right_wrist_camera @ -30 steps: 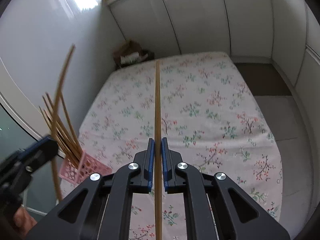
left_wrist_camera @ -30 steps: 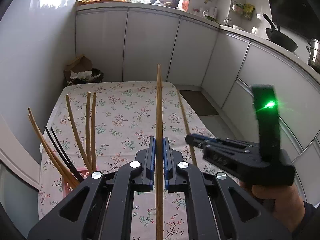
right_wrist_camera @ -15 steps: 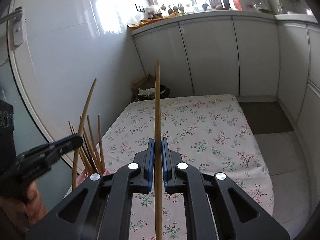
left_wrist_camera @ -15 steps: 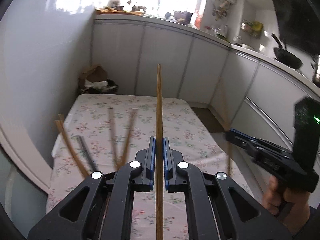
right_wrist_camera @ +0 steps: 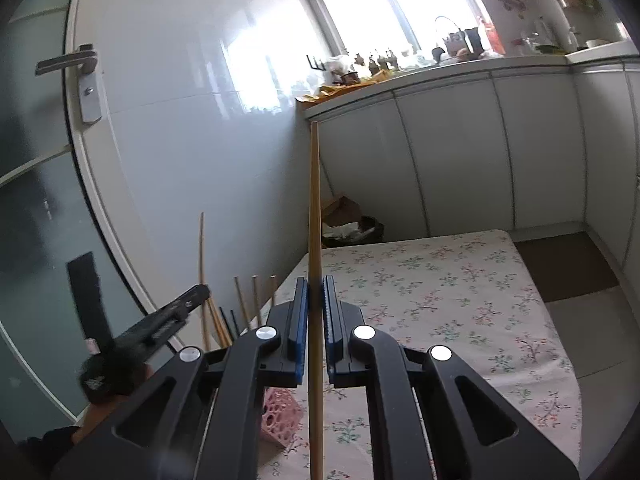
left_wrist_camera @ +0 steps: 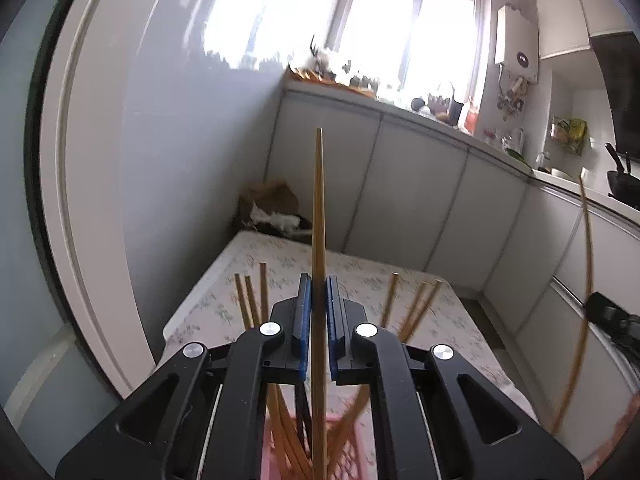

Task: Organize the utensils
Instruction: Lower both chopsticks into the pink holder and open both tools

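Observation:
My left gripper [left_wrist_camera: 318, 312] is shut on a wooden chopstick [left_wrist_camera: 319, 208] that points up and forward. It hangs right over the pink basket [left_wrist_camera: 348, 456], which holds several chopsticks [left_wrist_camera: 250, 304]. My right gripper [right_wrist_camera: 316, 312] is shut on another wooden chopstick [right_wrist_camera: 314, 200], held upright above the flowered tablecloth [right_wrist_camera: 440, 300]. In the right wrist view the pink basket [right_wrist_camera: 280, 412] stands at the table's left front corner, and the left gripper [right_wrist_camera: 160, 324] with its chopstick [right_wrist_camera: 202, 264] is above it. The right gripper's chopstick [left_wrist_camera: 586, 280] shows at the right edge of the left wrist view.
White cabinets [right_wrist_camera: 480, 152] line the far side and right, with a cluttered counter under the window. A bin with a paper bag [right_wrist_camera: 352, 224] stands behind the table. A glass door with a handle [right_wrist_camera: 68, 62] is at the left.
Both grippers have tilted upward, so the views now show the wall and window. My left gripper has moved over the pink basket, with its chopstick still gripped.

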Available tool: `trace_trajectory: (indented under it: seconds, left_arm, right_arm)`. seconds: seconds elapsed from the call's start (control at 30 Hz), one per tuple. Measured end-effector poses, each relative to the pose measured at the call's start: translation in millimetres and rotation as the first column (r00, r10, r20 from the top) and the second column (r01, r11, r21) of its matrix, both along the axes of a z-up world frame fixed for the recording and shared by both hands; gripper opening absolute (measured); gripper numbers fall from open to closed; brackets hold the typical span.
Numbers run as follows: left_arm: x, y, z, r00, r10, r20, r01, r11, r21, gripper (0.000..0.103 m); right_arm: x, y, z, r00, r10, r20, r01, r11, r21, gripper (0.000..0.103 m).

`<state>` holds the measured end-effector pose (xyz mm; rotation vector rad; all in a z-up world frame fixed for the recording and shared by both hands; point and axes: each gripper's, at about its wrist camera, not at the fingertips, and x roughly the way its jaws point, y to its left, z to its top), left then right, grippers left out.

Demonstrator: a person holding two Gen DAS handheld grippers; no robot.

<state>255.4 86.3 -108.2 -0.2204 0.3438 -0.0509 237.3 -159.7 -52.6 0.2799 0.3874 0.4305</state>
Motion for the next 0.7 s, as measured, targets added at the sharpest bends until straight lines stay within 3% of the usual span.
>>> trace_trajectory:
  seconds: [0.33, 0.5, 0.6, 0.7]
  left_arm:
    - [2, -10, -33, 0.991, 0.119, 0.056, -0.122, 0.991, 0.057, 0.007]
    - [-3, -18, -49, 0.993, 0.114, -0.033, -0.110, 0.988, 0.105, 0.008]
    - [-6, -14, -46, 0.989, 0.110, -0.102, -0.101, 0.991, 0.083, 0.010]
    - [-9, -2, -27, 0.980, 0.119, -0.162, -0.113, 0.993, 0.041, 0.021]
  right_arm:
    - [-2, 8, -6, 1.000, 0.026, -0.008, -0.026, 1.000, 0.001, 0.008]
    - [-3, 8, -6, 1.000, 0.025, -0.007, -0.025, 1.000, -0.003, 0.008]
    - [-3, 7, -7, 1.000, 0.023, -0.011, -0.023, 1.000, 0.000, 0.008]
    - [-4, 9, -7, 1.000, 0.024, -0.010, -0.025, 1.000, -0.007, 0.008]
